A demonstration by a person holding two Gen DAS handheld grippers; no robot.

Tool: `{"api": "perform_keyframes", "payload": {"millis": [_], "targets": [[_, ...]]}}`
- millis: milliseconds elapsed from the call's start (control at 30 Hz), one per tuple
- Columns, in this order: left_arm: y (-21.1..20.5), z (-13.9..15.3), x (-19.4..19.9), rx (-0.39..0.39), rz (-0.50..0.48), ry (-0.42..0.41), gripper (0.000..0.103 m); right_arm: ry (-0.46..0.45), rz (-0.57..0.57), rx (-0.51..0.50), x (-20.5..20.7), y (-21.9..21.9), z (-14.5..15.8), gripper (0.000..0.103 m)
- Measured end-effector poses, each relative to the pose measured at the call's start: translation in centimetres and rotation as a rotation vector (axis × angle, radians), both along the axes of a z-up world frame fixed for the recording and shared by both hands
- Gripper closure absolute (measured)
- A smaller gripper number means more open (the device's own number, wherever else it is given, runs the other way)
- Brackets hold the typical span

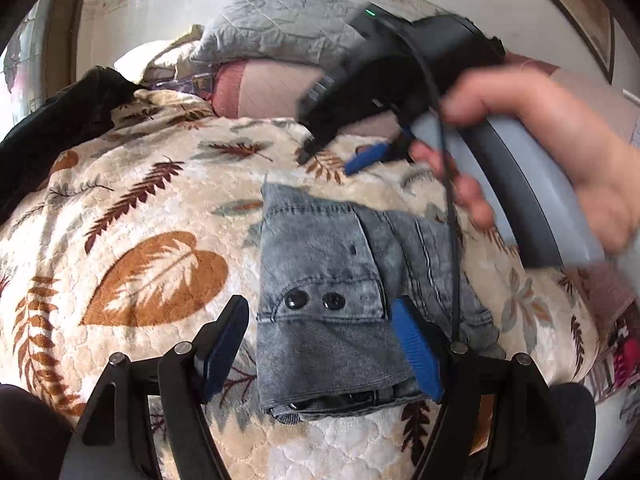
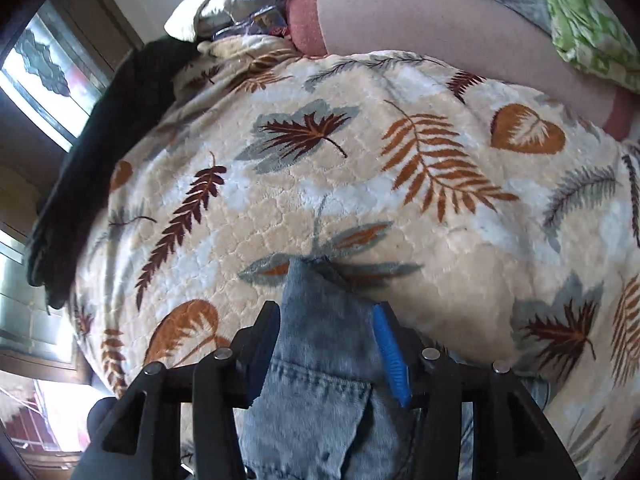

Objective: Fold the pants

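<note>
The grey-blue denim pants [image 1: 340, 280] lie folded into a compact bundle on the leaf-patterned blanket [image 1: 152, 208]. My left gripper [image 1: 320, 340] is open above the near end of the bundle, one finger on each side, holding nothing. My right gripper [image 1: 332, 160] hovers blurred above the far end of the bundle, held by a hand, its jaws apart. In the right wrist view the right gripper [image 2: 326, 344] is open with the pants' far corner [image 2: 320, 320] lying under and between its fingers, not pinched.
A dark garment [image 1: 60, 120] lies at the blanket's left edge and also shows in the right wrist view [image 2: 100, 160]. Pillows and a pink bolster [image 1: 260, 88] are piled at the back. A window [image 2: 48, 72] is at the left.
</note>
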State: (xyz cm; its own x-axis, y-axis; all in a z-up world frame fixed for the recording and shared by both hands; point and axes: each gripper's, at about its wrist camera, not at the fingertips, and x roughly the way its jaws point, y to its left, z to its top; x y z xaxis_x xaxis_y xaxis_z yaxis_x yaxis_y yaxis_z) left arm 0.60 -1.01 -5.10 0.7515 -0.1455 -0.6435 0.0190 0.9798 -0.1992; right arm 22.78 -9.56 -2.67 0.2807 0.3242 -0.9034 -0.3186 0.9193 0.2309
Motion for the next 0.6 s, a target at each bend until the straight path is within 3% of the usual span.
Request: {"api": "perform_keyframes", "payload": {"millis": [67,100,167,200,333,400,500,600], "targets": [[-0.2,0.0,0.8,0.003,-0.003,0.021,0.028,0.008,-0.031,0.022,-2.1,-2.0,-1.1,0.048],[-0.6,-0.9,1.6,0.019,-0.011,0.07,0.028,0.028,-0.05,-0.002,-2.6,-3.1,-2.4,0.042],[-1.9,-4.1,3.4,0.09,-0.048,0.244,0.028,0.069,-0.071,-0.086,-2.7,-5.2,-6.2,0.052],[-2.1,-5.2,3.6,0.085,-0.07,0.273,0.026,0.049,-0.071,-0.07,-2.6,-5.8,-6.7,0.056],[-1.1,-3.5,2.7,0.035,-0.033,0.216,0.026,-0.038,-0.078,-0.044,-4.1,-5.4,-3.8,0.054],[-0.6,-1.9,2.0,0.049,-0.014,0.145,0.026,-0.072,-0.099,0.019,-5.3,-6.3,-2.4,0.053],[0.4,-0.8,1.9,0.054,0.029,0.105,0.026,-0.097,-0.142,0.011,-7.5,-8.2,-2.6,0.049],[0.2,-2.7,4.1,0.134,0.031,0.188,0.026,-0.069,-0.108,-0.156,-9.4,-9.1,-6.3,0.043]]}}
